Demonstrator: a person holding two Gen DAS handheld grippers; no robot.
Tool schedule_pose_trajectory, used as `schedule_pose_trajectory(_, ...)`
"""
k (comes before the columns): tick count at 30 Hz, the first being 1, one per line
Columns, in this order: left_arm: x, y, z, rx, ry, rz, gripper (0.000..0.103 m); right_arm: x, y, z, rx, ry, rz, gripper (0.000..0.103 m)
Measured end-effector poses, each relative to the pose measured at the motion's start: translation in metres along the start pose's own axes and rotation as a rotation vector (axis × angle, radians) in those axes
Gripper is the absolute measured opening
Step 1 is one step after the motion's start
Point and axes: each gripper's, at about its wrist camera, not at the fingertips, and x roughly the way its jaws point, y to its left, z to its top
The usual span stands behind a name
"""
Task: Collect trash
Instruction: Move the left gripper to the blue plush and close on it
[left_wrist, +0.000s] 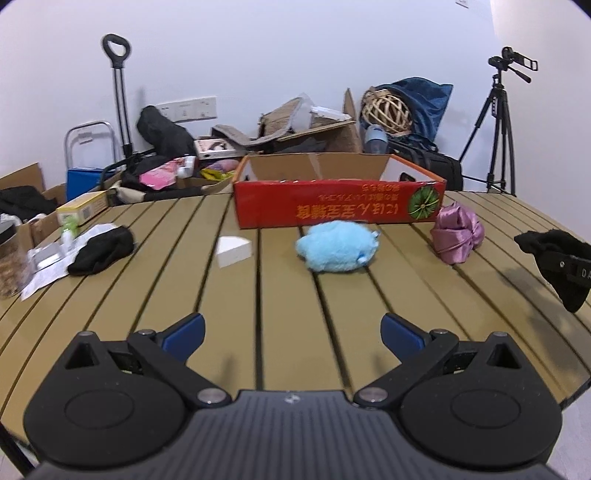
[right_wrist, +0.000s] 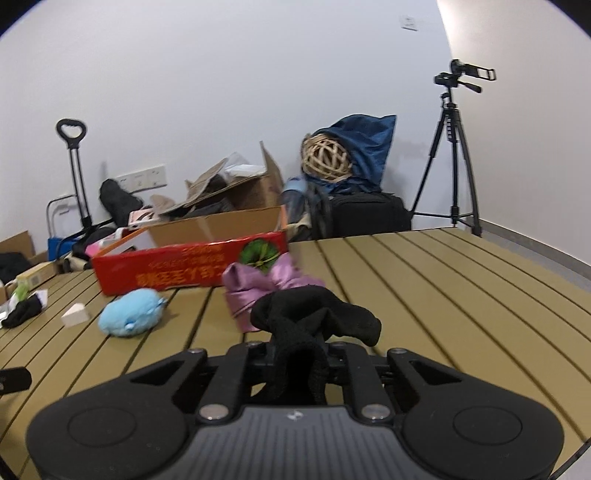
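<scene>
Step in hand: carry. The right gripper fingers clamp a black sock; the left gripper fingers stand wide, empty. Next move: release over the red box ahead of the fingers.

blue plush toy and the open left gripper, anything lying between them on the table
Nothing. In the left wrist view, only bare slatted table lies between the left gripper and the blue plush toy; the white wedge sits off to the side.
</scene>
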Motion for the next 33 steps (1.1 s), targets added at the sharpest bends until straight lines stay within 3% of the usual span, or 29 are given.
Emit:
schedule_pose_trajectory(13,0.081,-0.043,0.056,0.066,0.083,-0.049,0.103,0.005,-0.041,0.007,0.086,-0.034,-0.062,0.012)
schedule_pose_trajectory(19,0.121,-0.056,0.071,0.072,0.117,-0.02,0.103,0.008,-0.055,0.007,0.104,-0.032,-0.078,0.012)
schedule_pose_trajectory(27,0.165,-0.054,0.079,0.032,0.188,0.005,0.103,0.011,-0.058,0.003,0.099,-0.022,-0.085,0.012)
schedule_pose_trajectory(33,0.182,-0.047,0.079,0.002,0.26,-0.021,0.103,0.013,-0.058,0.002,0.102,-0.019,-0.084,0.012)
